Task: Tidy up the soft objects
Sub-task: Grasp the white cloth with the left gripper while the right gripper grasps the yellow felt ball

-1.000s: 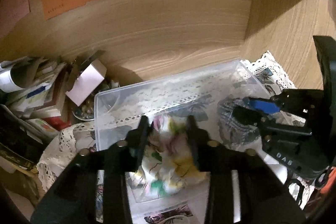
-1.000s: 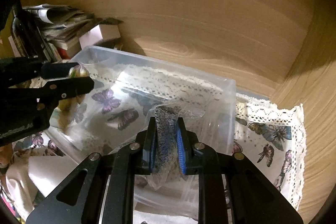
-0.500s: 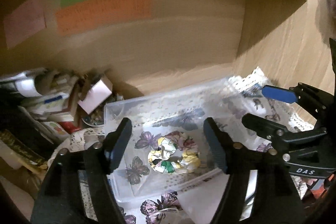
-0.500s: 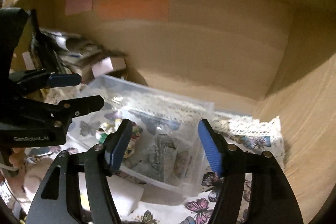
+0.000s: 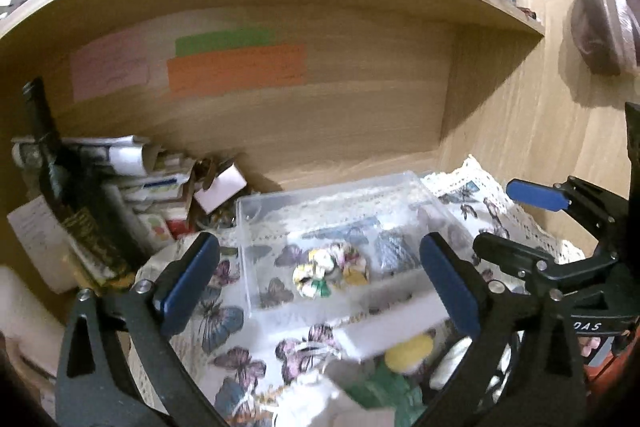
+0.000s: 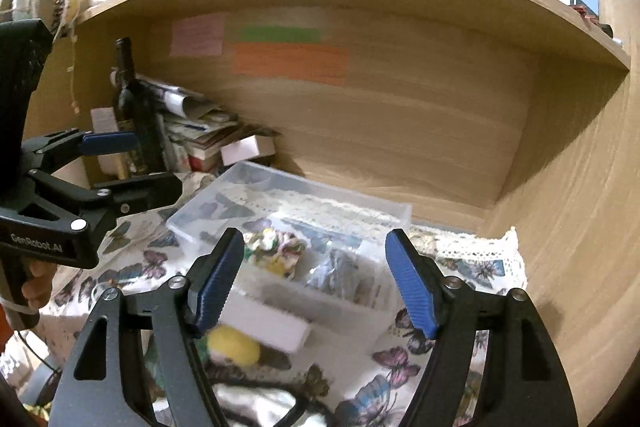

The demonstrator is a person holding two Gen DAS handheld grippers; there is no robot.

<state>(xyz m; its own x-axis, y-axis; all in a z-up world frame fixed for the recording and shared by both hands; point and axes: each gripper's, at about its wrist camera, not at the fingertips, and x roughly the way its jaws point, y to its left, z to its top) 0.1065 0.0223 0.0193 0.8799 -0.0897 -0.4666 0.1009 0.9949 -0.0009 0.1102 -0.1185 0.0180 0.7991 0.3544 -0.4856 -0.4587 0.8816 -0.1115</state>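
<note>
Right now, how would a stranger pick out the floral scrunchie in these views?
Find the clear plastic box on the butterfly tablecloth inside the wooden shelf. The floral scrunchie lies in its left part, a many-coloured fabric ring, unlike the dark grey bagged item beside it.

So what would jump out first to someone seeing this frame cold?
Probably the clear plastic bin on the butterfly-print cloth, holding a floral scrunchie beside a bagged dark item. Both grippers, left and right, hang open in front of it. Behind, orange, green and pink notes mark the wooden back panel.
</note>
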